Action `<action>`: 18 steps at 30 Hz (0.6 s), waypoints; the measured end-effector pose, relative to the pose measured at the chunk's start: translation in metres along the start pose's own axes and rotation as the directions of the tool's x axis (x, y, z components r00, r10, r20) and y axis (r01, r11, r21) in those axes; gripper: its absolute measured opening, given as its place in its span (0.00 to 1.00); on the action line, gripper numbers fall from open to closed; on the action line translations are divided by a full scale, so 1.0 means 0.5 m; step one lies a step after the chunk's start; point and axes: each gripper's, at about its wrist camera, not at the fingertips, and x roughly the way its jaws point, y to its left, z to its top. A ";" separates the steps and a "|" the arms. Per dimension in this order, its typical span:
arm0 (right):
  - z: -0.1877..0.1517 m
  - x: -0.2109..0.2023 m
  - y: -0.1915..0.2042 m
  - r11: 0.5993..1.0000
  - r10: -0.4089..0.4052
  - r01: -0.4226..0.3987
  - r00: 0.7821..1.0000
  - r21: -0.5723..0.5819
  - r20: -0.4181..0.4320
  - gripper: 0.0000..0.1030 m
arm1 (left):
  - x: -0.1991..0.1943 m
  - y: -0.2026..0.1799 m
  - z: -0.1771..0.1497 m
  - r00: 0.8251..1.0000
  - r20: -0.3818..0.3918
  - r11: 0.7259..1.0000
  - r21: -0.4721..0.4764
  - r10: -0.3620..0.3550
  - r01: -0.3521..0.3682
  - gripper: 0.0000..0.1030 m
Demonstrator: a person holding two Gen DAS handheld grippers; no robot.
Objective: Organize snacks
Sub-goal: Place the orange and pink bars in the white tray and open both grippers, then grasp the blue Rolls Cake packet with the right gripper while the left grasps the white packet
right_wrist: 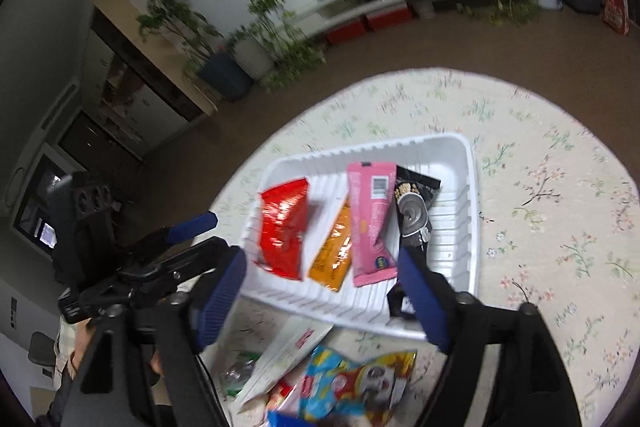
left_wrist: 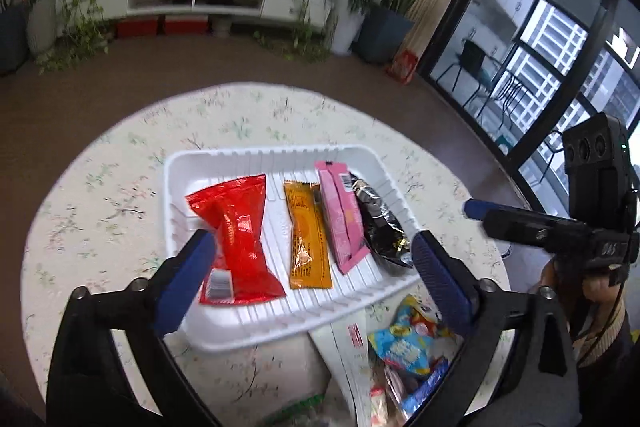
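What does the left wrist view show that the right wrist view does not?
Only the left wrist view: the dark-framed glass doors at the right, and the right gripper seen from the side, a hand under it. Only the right wrist view: the dim cabinets at the left, and the left gripper from the side. Both share the white tray on the floral table, holding red, orange, pink and black packets in a row, plus loose snacks nearer the cameras. Both grippers are open and empty.
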 end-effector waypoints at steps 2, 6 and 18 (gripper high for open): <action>-0.039 -0.064 0.016 1.000 0.017 -0.016 0.997 -0.015 0.077 0.93 | -0.057 -0.023 -0.033 0.998 0.056 0.998 0.049 0.022 -0.025 1.00; -0.141 -0.143 0.045 1.000 0.004 0.000 0.992 -0.029 0.125 0.96 | -0.137 -0.046 -0.114 0.996 0.076 0.998 0.045 0.042 -0.045 1.00; -0.364 -0.130 0.138 0.904 -0.286 0.283 0.957 -0.321 0.042 0.71 | -0.193 -0.035 -0.332 0.997 -0.038 0.994 -0.083 0.064 -0.067 0.99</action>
